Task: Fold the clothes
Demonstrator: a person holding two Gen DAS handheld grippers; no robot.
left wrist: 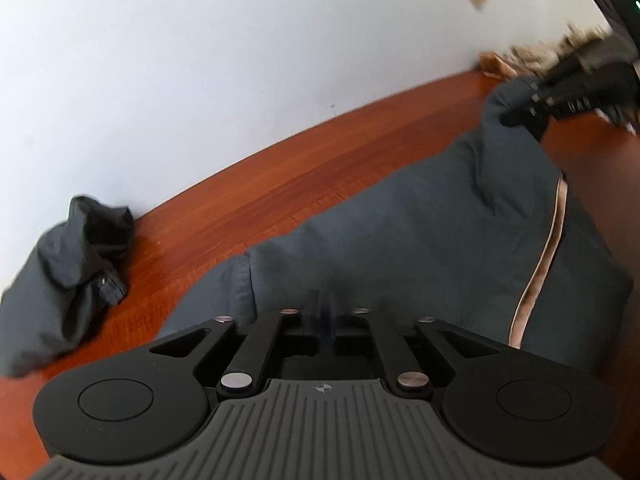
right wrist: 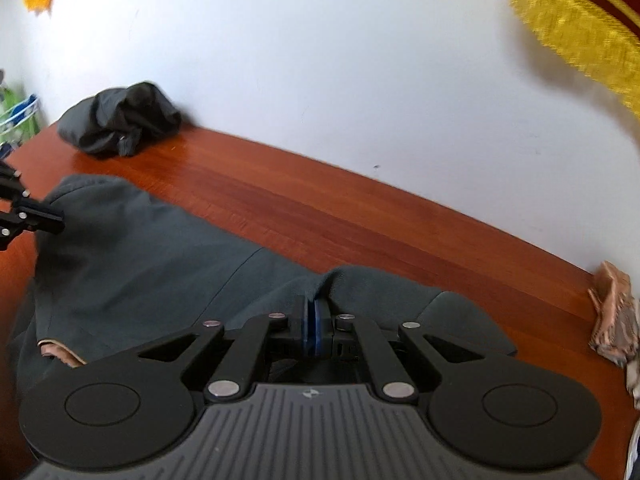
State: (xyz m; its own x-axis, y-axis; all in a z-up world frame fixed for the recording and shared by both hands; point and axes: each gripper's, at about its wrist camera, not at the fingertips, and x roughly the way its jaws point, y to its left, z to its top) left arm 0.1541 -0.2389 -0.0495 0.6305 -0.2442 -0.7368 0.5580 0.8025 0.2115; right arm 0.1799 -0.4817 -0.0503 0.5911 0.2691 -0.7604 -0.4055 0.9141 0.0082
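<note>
My right tongs (right wrist: 315, 320) clamp the dark grey-green cotton garment (right wrist: 152, 256), mid-frame, rumpled; left tongs (left wrist: 320, 320) blurred, I cannot tell. Bare red-brown wooden table (right wrist: 360, 216) runs beyond to the white wall (right wrist: 320, 60).

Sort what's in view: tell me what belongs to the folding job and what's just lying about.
Job:
- grey-blue garment spread on the table
- right gripper, shut on its edge
- left gripper, at its other end
- crumpled black garment by the wall, probably waiting its turn

Lying about:
- yellow fringed banner on the wall
- brown patterned bundle at the table's far end
</note>
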